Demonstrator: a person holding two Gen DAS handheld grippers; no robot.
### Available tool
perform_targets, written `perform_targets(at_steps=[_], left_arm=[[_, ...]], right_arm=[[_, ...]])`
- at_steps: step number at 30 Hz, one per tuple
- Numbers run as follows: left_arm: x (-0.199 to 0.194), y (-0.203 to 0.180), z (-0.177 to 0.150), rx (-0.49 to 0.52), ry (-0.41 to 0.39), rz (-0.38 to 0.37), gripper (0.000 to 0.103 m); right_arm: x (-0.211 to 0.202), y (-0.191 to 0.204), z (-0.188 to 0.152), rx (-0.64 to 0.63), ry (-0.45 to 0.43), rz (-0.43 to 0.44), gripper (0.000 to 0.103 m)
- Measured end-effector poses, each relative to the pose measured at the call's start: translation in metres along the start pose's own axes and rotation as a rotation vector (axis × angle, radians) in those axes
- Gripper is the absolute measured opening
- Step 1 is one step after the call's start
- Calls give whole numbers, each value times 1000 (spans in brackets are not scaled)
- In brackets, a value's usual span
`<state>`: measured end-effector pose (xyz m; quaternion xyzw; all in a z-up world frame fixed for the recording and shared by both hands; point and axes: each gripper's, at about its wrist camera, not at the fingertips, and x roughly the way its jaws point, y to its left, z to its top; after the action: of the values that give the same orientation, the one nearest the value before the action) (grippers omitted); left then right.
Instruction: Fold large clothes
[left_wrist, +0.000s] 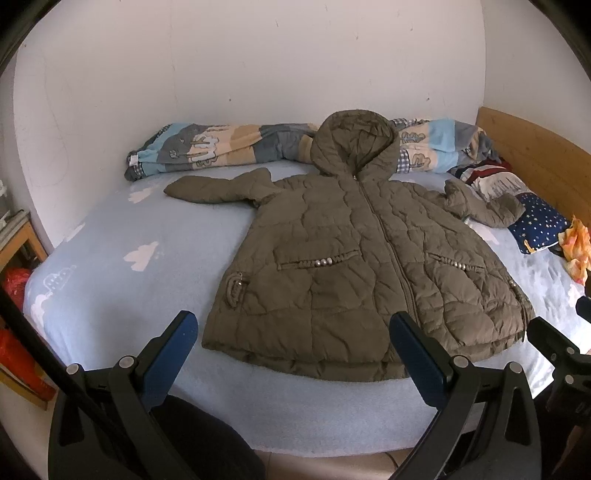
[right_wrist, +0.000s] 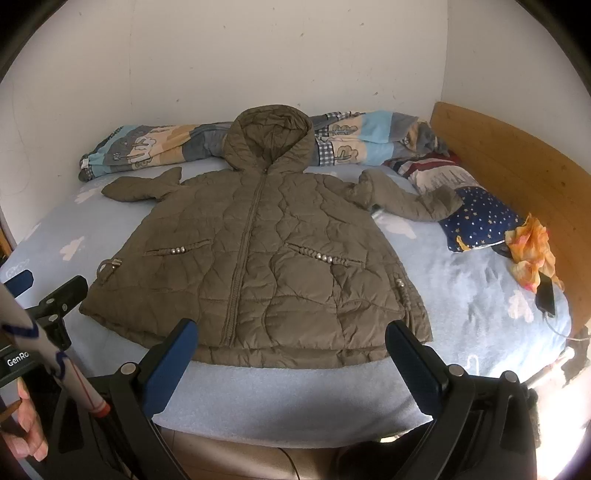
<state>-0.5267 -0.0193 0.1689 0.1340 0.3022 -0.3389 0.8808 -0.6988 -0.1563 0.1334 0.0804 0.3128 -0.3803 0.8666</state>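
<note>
The olive jacket (right_wrist: 255, 251) lies flat, zipped, sleeves toward nine and three o'clock, ready for folding; both tongs (left_wrist: 293, 354) (right_wrist: 291, 354) hover wide and empty.

White wall (left_wrist: 258, 66), wooden headboard (right_wrist: 509, 147), bed (right_wrist: 295, 391)

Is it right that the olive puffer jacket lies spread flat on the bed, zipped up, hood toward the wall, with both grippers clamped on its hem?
Not quite. Both wrist views show the left gripper and right gripper open, short of the jacket hem, holding nothing. The rest is right.
</note>
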Motion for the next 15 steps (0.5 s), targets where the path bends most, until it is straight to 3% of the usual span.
perform_targets(at_steps=[7,15], left_arm=[[7,1,-1,4,13,3,103],[16,-1,-4,13,33,2,103]], right_arm=[[7,1,-3,-51,6,-2,103],[14,-1,-1,-26,21,2,103]])
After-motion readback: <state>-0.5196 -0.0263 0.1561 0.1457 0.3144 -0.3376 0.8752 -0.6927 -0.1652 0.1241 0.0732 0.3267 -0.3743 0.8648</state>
